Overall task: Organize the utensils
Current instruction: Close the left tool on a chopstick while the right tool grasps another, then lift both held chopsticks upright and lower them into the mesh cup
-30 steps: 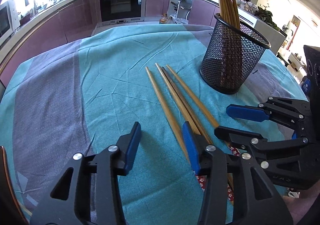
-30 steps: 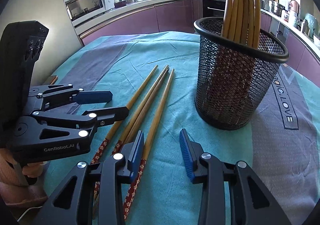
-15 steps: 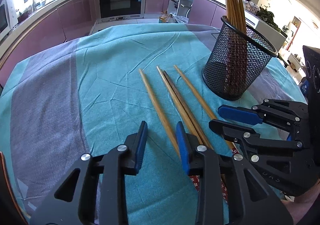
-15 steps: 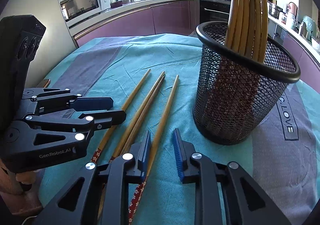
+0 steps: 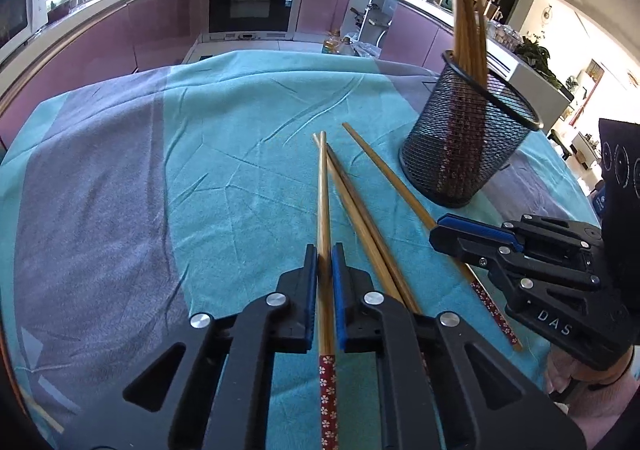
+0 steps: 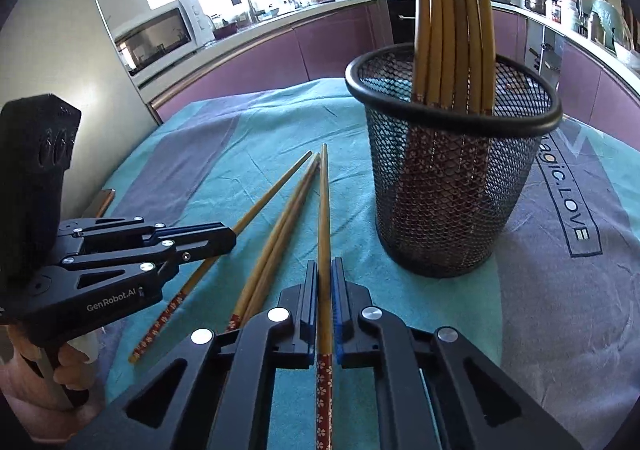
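Several wooden chopsticks with red flowered ends are in play. My left gripper (image 5: 325, 262) is shut on one chopstick (image 5: 322, 190), whose tip crosses the pair (image 5: 360, 222) lying on the cloth. My right gripper (image 6: 325, 274) is shut on another chopstick (image 6: 323, 206), on the side nearest the black mesh cup (image 6: 452, 186). The right wrist view shows the left gripper (image 6: 230, 238) on its chopstick (image 6: 276, 186) and the loose pair (image 6: 280, 234) between the two held ones. In the left wrist view, the right gripper (image 5: 438, 236) clamps its chopstick (image 5: 384, 166) near the cup (image 5: 468, 146), which holds several upright chopsticks (image 6: 452, 10).
A teal and grey tablecloth (image 5: 224, 154) covers the round table. A person's hand (image 6: 44, 374) grips the left tool's handle. Purple kitchen cabinets, an oven (image 5: 252, 6) and a microwave (image 6: 160, 34) stand beyond the table's far edge.
Both grippers' jaws closed from open onto a chopstick each. The left one's chopstick swung so its tip now meets the loose pair.
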Motion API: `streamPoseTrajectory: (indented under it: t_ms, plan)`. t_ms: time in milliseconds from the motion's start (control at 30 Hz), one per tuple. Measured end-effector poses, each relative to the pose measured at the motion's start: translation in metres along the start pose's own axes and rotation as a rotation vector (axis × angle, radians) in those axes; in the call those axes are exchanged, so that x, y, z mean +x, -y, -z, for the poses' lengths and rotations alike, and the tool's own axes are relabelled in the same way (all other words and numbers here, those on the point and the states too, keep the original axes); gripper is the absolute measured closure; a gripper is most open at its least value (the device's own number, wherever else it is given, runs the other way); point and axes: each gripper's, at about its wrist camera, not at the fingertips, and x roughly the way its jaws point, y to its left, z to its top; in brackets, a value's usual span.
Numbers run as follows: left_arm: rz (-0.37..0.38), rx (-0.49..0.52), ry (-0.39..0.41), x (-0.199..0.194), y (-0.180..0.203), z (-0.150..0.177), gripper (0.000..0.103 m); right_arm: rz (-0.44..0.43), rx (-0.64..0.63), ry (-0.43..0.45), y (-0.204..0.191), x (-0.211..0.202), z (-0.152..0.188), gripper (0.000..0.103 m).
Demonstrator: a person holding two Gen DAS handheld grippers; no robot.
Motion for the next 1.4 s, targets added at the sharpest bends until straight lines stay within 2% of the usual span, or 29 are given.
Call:
streamPoseTrajectory:
  t_ms: [200, 433, 700, 800, 1067, 1400]
  plan:
    - [0.019, 0.039, -0.005, -0.007, 0.009, 0.007, 0.095, -0.038, -0.047, -0.025, -0.009, -0.002, 0.004, 0.097]
    - [0.025, 0.073, -0.040, 0.002, 0.011, 0.011, 0.094, -0.022, -0.058, -0.072, -0.011, 0.011, 0.005, 0.096]
    - [0.032, 0.079, -0.049, 0.010, 0.011, 0.003, 0.092, -0.027, -0.056, -0.071, -0.011, 0.014, 0.002, 0.097]
    - [0.027, 0.060, -0.043, 0.009, 0.010, 0.002, 0.095, -0.036, -0.050, -0.055, -0.007, 0.006, 0.004, 0.097]
    - [0.047, 0.057, 0.023, -0.018, 0.008, -0.001, 0.095, -0.059, -0.046, 0.027, -0.003, -0.027, 0.003, 0.097]
    - [0.123, 0.089, 0.105, -0.061, 0.013, -0.010, 0.095, -0.061, -0.034, 0.120, 0.007, -0.066, 0.000, 0.097]
